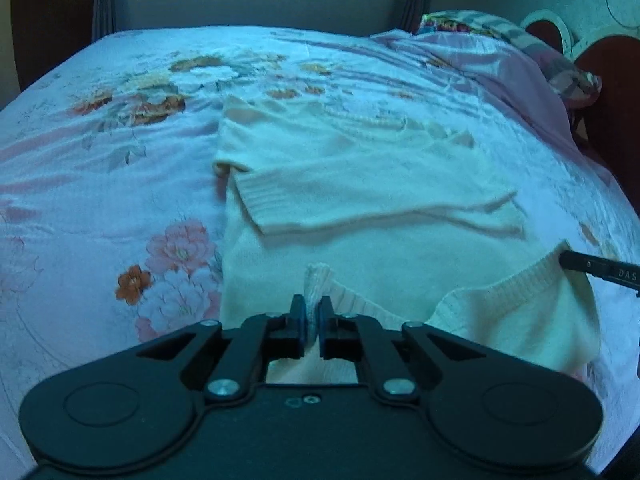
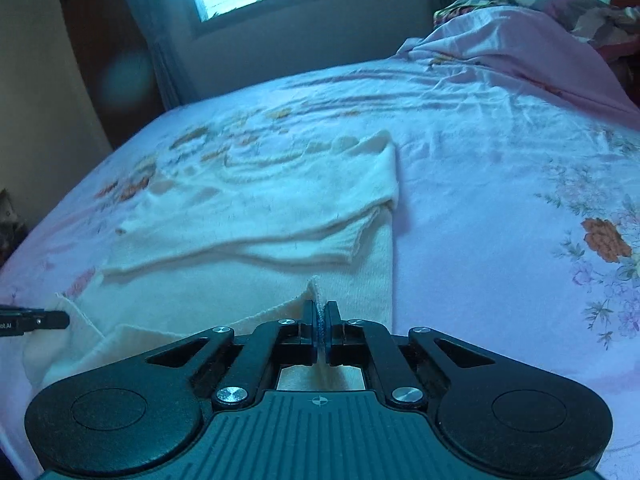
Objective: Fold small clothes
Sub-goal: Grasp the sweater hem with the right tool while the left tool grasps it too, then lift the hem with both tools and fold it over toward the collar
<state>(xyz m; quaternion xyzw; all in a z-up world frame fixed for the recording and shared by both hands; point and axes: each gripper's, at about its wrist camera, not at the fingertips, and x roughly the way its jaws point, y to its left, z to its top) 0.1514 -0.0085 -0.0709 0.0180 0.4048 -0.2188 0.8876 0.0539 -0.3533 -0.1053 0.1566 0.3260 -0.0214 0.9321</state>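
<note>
Cream knitted sweater [image 1: 360, 200] on floral bedsheet [image 1: 100, 180]: left gripper [image 1: 313, 314] and right gripper [image 2: 321, 318] each clamp its near hem.

The left gripper [image 1: 313, 314] is seen pointed downward at a slant, its jaws drawn together with a fold of cream knit pinched between the pads. The right gripper [image 2: 320, 318] is likewise angled down, its jaws closed on a thin edge of the same fabric. Each gripper's dark fingertip is caught at the edge of the other's view.
</note>
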